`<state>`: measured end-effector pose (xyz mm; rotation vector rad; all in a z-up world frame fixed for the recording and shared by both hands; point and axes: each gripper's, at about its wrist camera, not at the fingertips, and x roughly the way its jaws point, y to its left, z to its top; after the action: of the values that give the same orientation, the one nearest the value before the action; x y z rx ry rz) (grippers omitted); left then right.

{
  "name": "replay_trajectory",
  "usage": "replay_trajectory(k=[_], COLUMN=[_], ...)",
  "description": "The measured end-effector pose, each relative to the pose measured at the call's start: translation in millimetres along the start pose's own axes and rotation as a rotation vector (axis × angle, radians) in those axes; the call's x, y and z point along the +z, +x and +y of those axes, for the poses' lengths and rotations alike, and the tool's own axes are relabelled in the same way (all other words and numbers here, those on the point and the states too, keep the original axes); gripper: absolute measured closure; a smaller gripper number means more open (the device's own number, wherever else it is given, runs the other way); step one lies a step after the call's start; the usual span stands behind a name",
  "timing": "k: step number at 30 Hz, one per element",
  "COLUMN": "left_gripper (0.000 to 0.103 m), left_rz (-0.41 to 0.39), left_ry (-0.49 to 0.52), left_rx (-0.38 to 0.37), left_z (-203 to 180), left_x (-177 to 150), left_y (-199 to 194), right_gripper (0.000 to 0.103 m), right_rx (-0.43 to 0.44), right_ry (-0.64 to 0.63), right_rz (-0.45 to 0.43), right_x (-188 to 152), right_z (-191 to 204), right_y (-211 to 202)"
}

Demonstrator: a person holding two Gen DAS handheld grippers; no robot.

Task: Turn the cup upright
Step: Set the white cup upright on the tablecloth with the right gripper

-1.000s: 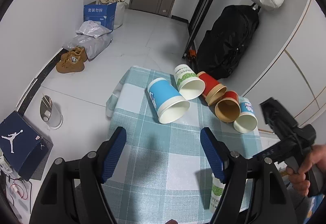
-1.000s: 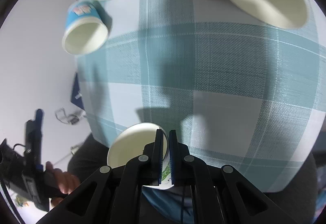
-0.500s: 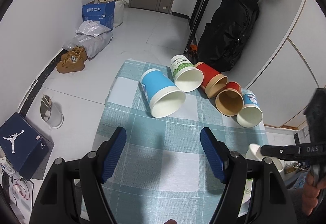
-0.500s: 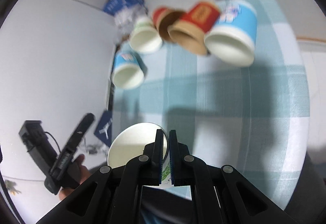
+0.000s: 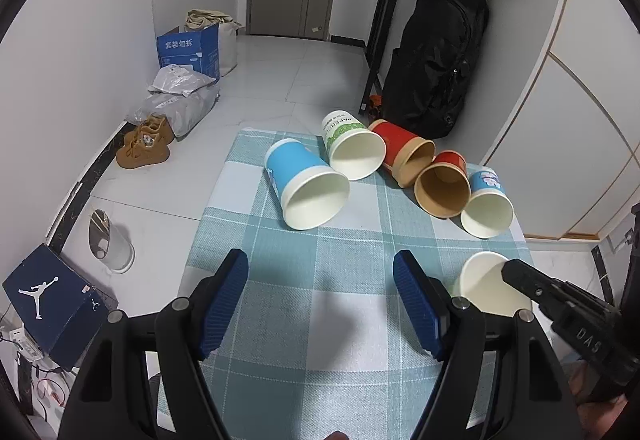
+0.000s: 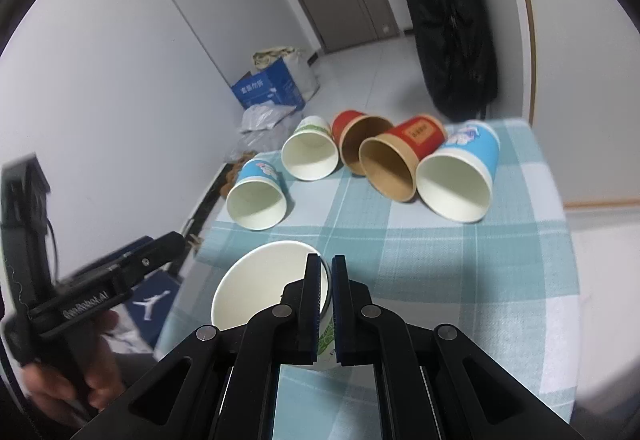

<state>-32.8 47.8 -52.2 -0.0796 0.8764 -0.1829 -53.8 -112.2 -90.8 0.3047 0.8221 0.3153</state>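
Your right tongs (image 6: pixel 325 304) pinched the white cup (image 6: pixel 272 288) by its rim, nearly upright but not released; five cups beyond them lay sideways. Left tongs (image 5: pixel 320 300) gaped wide, holding nothing.

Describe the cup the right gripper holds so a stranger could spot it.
Start at the checked tablecloth. Five cups lie tipped in a row at its far end; nearer, alone, is the white cup with green print, its rim pinched by the right gripper.
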Motion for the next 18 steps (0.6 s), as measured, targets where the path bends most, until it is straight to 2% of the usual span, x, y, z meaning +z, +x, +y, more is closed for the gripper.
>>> replay_trajectory(k=[9,18], left_gripper=[0.032,0.032], left_rz=[0.014,0.011], left_ry=[-0.023,-0.026], left_rx=[-0.001,-0.01], left_z=[1.9,0.2], left_x=[-1.2,-4.6], left_y=[2.8,1.7], right_gripper=[0.099,0.099], right_rx=[-0.019,-0.025], right_ry=[-0.016,-0.016], right_rz=[-0.054,-0.026], right_x=[-11.1,-21.0], right_z=[-3.4,0.6], right_y=[-6.5,-3.8])
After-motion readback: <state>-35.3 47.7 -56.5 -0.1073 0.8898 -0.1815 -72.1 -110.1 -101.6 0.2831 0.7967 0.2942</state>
